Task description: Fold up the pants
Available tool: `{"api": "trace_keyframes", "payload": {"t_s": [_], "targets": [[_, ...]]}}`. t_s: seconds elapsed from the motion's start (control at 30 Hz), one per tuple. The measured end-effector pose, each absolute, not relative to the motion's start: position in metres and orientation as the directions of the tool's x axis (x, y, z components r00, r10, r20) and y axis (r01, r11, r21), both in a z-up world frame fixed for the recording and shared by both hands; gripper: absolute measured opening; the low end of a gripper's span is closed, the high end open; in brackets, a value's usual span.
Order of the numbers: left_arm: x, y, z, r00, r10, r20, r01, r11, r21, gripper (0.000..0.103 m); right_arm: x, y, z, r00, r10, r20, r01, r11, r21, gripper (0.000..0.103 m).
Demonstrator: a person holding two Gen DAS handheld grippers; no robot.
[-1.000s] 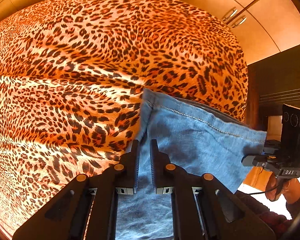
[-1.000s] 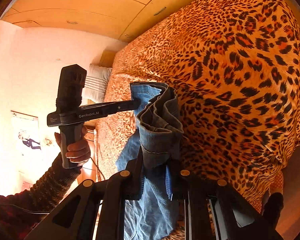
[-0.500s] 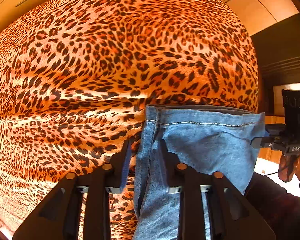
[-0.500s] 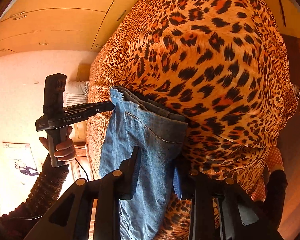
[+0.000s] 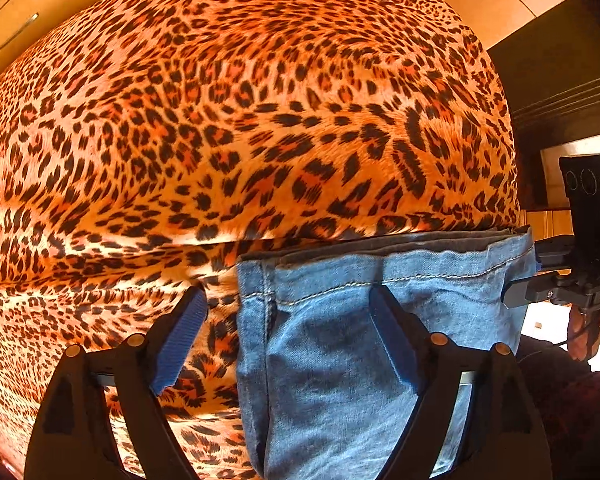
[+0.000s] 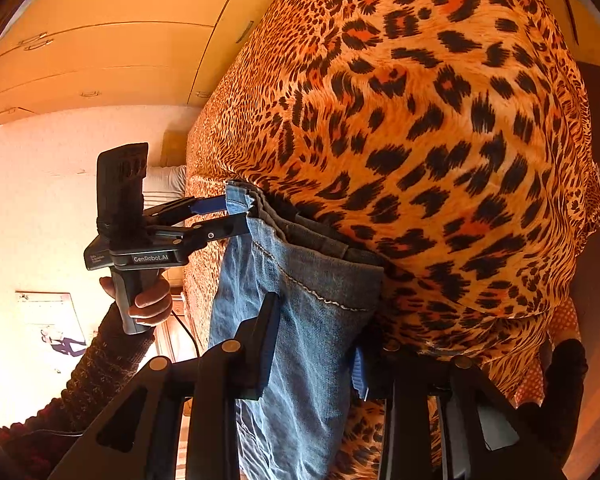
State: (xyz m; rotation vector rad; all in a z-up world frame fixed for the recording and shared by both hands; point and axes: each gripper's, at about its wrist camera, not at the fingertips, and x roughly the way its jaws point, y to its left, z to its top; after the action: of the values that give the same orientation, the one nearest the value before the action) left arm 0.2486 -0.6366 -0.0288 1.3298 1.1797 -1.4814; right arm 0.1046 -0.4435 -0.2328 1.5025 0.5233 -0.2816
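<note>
Light blue jeans (image 5: 340,344) lie folded on the leopard-print bed (image 5: 220,120), their stacked edges at the far end; they also show in the right wrist view (image 6: 300,312). My left gripper (image 5: 288,312) is open, its jaws wide apart astride the left corner of the jeans. My right gripper (image 6: 316,344) is open, its jaws on either side of the right edge of the jeans. Each gripper shows in the other's view, the left (image 6: 232,216) and the right (image 5: 520,276), at opposite corners of the fold.
Wooden cupboards (image 6: 100,60) line the wall beyond the bed. A pillow (image 6: 164,184) lies at the head of the bed. A dark cabinet (image 5: 560,80) stands at the right of the left wrist view. The bed's edge drops off at the near right (image 6: 540,320).
Both grippers have opened and let go of the jeans. The jeans, held up a second ago, now lie flat on the bed with the fold laid down.
</note>
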Motion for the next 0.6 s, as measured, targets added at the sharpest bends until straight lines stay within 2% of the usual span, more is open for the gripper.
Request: {"api": "trace_keyframes", "payload": {"t_s": [0.1,0.2,0.27,0.33,0.43,0.6], "targets": [[0.238,-0.633,-0.027,-0.128,0.003,-0.992,0.955,-0.269,-0.124,0.083,0.099,-0.442,-0.235,0.862,0.139,-0.487,0.483,0.064,0.873,0.033],[0.243,-0.630,-0.022,-0.127,-0.020,-0.992,0.961,-0.251,-0.118,0.058,0.096,-0.440,-0.236,0.864,0.131,-0.486,0.481,0.073,0.874,0.033],[0.254,-0.630,-0.016,-0.160,-0.017,-0.987,0.967,-0.202,-0.153,0.026,0.095,-0.437,-0.237,0.864,0.123,-0.488,0.481,0.086,0.873,0.033],[0.264,-0.629,-0.012,-0.187,-0.020,-0.982,0.973,-0.145,-0.182,0.017,0.097,-0.434,-0.235,0.857,0.116,-0.501,0.491,0.109,0.864,0.033],[0.263,-0.626,-0.008,-0.194,-0.040,-0.980,0.977,-0.099,-0.189,0.012,0.106,-0.432,-0.228,0.829,0.114,-0.548,0.529,0.155,0.834,0.025],[0.275,-0.595,0.021,-0.265,-0.113,-0.958,0.964,-0.035,-0.263,0.010,0.113,-0.426,-0.206,0.854,0.133,-0.503,0.469,0.222,0.855,0.018]]}}
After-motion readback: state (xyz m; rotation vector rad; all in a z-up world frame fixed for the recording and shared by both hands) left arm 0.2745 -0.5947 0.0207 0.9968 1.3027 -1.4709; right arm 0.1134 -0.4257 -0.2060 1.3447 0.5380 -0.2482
